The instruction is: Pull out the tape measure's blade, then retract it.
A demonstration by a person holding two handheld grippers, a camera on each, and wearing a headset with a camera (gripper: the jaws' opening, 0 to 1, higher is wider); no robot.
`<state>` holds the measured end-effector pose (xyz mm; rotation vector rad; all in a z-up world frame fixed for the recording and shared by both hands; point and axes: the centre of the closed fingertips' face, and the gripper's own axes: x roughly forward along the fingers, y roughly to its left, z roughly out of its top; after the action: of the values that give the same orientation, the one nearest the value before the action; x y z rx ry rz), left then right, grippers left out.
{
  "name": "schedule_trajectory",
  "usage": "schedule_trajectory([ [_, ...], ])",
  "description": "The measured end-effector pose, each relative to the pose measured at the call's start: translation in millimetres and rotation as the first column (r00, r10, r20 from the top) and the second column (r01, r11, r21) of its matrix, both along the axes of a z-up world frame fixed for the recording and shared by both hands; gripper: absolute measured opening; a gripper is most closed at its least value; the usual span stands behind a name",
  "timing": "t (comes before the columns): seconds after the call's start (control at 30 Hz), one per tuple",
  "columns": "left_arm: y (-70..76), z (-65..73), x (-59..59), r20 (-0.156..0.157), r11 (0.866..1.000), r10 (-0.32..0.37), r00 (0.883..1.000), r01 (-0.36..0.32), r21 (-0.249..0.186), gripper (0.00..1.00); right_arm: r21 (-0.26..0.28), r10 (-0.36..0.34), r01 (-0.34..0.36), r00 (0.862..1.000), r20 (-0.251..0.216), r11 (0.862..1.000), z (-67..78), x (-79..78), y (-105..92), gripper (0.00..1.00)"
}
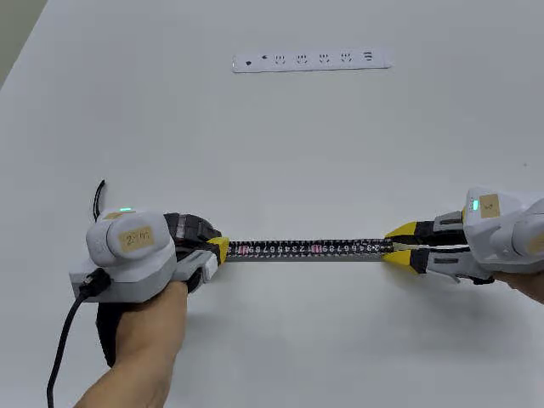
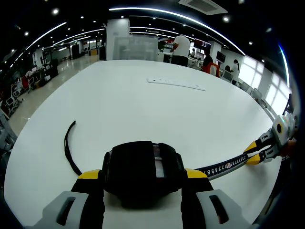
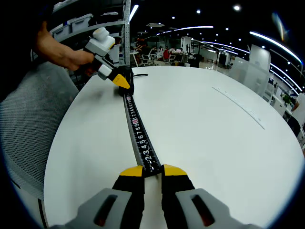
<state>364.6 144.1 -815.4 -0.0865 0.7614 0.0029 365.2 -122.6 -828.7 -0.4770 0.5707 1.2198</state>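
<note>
One black tape measure (image 2: 143, 167) sits at the near edge of the white table (image 1: 255, 153), its case clamped between the yellow-tipped jaws of the left gripper (image 2: 143, 175). Its blade (image 1: 306, 249) runs out straight across to the right gripper (image 3: 152, 171), whose jaws are pinched narrow on the blade's end. A thin black strap (image 2: 69, 148) curls on the table beside the case. Farther off, well apart from both tools, lies a white power strip (image 1: 310, 60).

A white power strip (image 1: 311, 60) is laid flat on the white counter (image 1: 280, 153); a thin black cord (image 2: 66, 143) is laid nearer.
</note>
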Motion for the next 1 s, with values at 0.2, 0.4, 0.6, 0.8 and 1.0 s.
schedule_trajectory([
  [0.2, 0.2, 0.0, -0.3, 0.001, 1.0, -0.002, 1.0, 0.002, -0.003, 0.62, -0.002, 0.001, -0.001, 1.0, 0.0, 1.0, -0.5, 0.6, -0.1, 0.1],
  [0.4, 0.5, -0.3, -0.2, -0.003, 1.0, -0.005, 1.0, 0.005, -0.008, 0.62, -0.005, 0.002, -0.002, 1.0, -0.002, 1.0, 0.2, 0.5, 0.9, 0.1],
  [0.6, 0.3, -0.2, -0.3, -0.001, 1.0, -0.006, 1.0, 0.006, -0.012, 0.63, -0.005, 0.004, -0.004, 1.0, -0.003, 1.0, 0.5, 1.0, 1.0, 0.1],
  [0.8, -1.2, 0.0, -0.6, -0.014, 1.0, -0.011, 1.0, 0.011, -0.014, 0.65, -0.008, 0.01, -0.01, 1.0, -0.007, 1.0, -0.5, -1.9, 2.1, 0.11],
  [1.0, -1.2, 0.5, -0.6, -0.021, 1.0, -0.007, 1.0, 0.007, -0.011, 0.66, -0.007, 0.011, -0.011, 1.0, -0.007, 1.0, -0.5, -1.0, 2.7, 0.11],
])
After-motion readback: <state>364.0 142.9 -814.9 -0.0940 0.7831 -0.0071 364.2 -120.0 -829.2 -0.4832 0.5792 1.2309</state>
